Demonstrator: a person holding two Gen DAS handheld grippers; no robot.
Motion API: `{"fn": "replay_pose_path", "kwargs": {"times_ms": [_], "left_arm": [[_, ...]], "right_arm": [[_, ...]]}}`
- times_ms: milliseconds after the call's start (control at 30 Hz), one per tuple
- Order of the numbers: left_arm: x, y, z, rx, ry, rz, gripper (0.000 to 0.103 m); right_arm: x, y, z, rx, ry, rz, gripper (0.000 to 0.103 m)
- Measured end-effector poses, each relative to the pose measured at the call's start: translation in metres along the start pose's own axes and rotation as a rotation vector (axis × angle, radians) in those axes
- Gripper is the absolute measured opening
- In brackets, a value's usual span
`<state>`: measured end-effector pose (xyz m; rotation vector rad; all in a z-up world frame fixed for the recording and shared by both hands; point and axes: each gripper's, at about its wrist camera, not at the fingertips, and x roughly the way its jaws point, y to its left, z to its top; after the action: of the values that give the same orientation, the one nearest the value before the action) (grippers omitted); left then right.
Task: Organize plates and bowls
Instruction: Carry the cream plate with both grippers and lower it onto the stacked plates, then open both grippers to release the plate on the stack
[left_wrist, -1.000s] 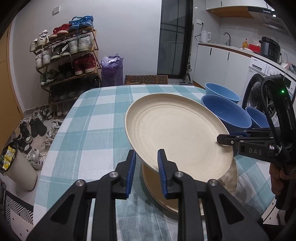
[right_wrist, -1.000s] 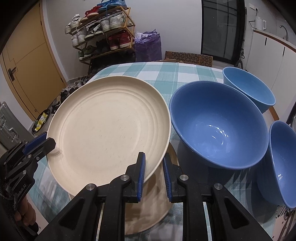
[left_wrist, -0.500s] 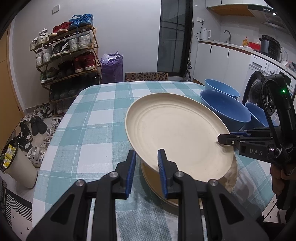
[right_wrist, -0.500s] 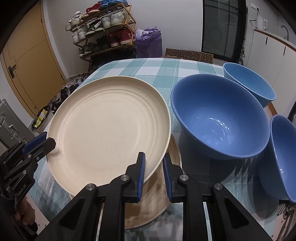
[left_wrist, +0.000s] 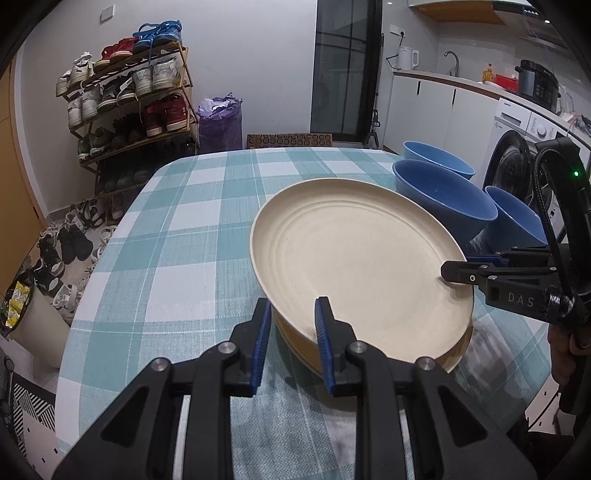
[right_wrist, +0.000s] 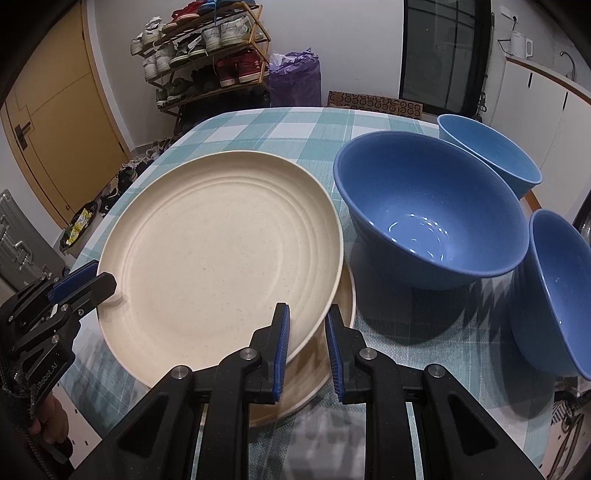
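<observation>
- Left hand-held gripper (left_wrist: 291, 321) first: we've got its blue pads clamped narrow on the near rim of the cream plate (left_wrist: 354, 273), one pad over the rim and one under it.
- Right hand-held gripper (right_wrist: 306, 332) does the same on the opposite edge of that plate; we see its jaws pinched close with the rim between them.
- In the left wrist view, the right one's black tip (left_wrist: 458, 271) reaches in from the right side and sits on the plate's rim.
- In the right wrist view, the left one (right_wrist: 86, 290) bites the plate's left edge, a hand (right_wrist: 51, 424) below it at the frame's corner.
- So we hold the cream plate from two sides, tilted a little, directly above the tan plate (left_wrist: 458, 350).
- The tan plate (right_wrist: 332, 350) lies flat on the bench (left_wrist: 192, 258), and only a crescent of it peeks out from under the cream plate.
- Whether the two plates touch, we cannot tell.
- Just right of the cream plate stands the large blue bowl (right_wrist: 432, 221), upright on the checked cloth.
- Beyond the cream plate, behind the large bowl, sits a second blue bowl (right_wrist: 487, 151).
- A third blue bowl (right_wrist: 554, 291) stands further right of the plate, near the bench edge.
- Far behind the plate, past the bench, we see a shoe rack (left_wrist: 129, 99) against the wall.
</observation>
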<state>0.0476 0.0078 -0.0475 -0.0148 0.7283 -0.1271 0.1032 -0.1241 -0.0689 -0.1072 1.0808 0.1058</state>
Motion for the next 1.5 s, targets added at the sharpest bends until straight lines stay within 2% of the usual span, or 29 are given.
{"fn": "replay_pose_path", "kwargs": {"times_ms": [433,1033,1400,1500], "left_arm": [[-0.001,-0.013,-0.004,0.052,0.009,0.022,0.022],[0.008,-0.016,-0.008,0.09,0.068,0.031,0.023],[0.008,-0.018,-0.009,0.109,0.089,0.035,0.024],[0.008,-0.02,-0.009,0.116,0.088,0.012,0.027]], "right_arm": [[-0.003,0.003,-0.012,-0.014,0.015,-0.047,0.021],[0.001,0.014,-0.014,-0.077,0.036,-0.114,0.021],[0.003,0.024,-0.016,-0.129,0.057,-0.14,0.028],[0.004,0.024,-0.016,-0.133,0.055,-0.141,0.029]]}}
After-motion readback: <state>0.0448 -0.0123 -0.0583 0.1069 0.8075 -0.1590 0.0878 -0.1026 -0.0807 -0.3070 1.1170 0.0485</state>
